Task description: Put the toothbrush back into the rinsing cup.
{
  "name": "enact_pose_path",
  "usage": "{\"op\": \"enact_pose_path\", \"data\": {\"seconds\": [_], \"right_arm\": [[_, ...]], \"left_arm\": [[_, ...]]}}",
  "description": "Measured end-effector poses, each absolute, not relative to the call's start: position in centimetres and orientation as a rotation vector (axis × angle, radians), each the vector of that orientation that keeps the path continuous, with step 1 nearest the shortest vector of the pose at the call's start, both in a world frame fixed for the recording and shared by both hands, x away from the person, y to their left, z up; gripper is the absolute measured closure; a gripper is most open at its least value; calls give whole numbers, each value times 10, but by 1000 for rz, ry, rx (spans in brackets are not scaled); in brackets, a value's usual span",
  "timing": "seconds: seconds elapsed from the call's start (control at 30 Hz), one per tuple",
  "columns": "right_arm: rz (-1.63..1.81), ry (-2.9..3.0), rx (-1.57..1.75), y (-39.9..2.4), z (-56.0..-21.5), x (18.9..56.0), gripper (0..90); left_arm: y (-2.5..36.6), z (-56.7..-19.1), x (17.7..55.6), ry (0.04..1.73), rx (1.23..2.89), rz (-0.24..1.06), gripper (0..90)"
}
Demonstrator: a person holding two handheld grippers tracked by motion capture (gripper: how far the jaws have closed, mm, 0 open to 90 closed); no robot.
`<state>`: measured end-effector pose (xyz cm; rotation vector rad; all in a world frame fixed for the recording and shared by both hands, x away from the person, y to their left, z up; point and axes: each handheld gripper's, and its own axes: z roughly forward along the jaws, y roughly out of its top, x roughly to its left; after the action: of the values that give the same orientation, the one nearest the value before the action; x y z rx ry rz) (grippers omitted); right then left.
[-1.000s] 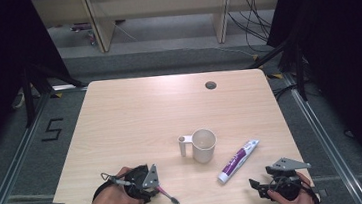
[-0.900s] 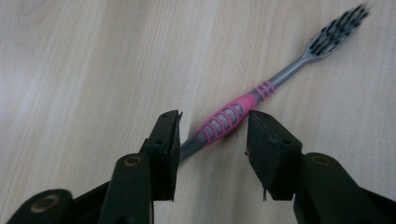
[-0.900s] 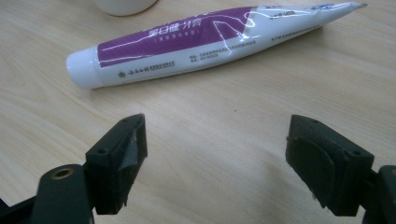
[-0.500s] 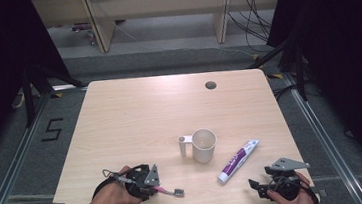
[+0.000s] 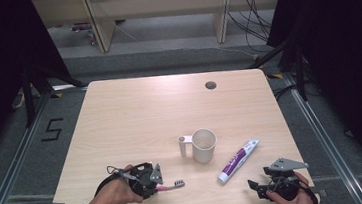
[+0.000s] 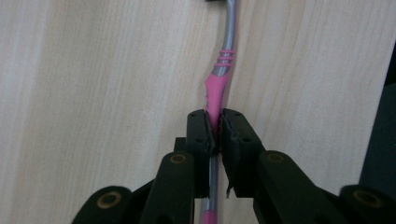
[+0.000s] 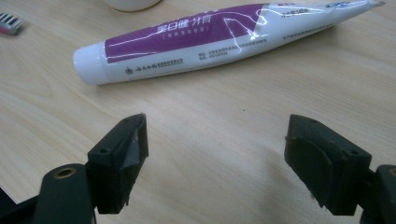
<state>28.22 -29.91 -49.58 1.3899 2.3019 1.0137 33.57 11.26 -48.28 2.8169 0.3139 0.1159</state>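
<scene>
Left gripper [image 6: 213, 128] has its fingers pinching the pink toothbrush [image 6: 215, 91] low over the desk [image 5: 135, 121], likely bound for the cup [image 5: 204, 145]. Right gripper [image 7: 215, 161], fingers spread wide, faces the toothpaste tube [image 7: 219, 35]; next looks like a lift and tilt, head up.

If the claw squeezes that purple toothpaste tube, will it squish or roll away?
The toothpaste tube looks soft and creased, so it would probably dent under the open right gripper. Its flat crimped end likely keeps it from rolling far. The glossy skin may be a bit slippery.
</scene>
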Motion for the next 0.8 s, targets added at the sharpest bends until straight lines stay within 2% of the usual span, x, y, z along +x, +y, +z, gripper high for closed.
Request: {"op": "enact_pose_path", "data": {"seconds": [0.27,0.8], "right_arm": [[1014,2298,1368,-299,-496,282,227],[1026,2312,1324,-298,-496,283,232]], "left_arm": [[106,-481,340,405,2865,55,807],[86,-478,344,423,3002,62,820]]}}
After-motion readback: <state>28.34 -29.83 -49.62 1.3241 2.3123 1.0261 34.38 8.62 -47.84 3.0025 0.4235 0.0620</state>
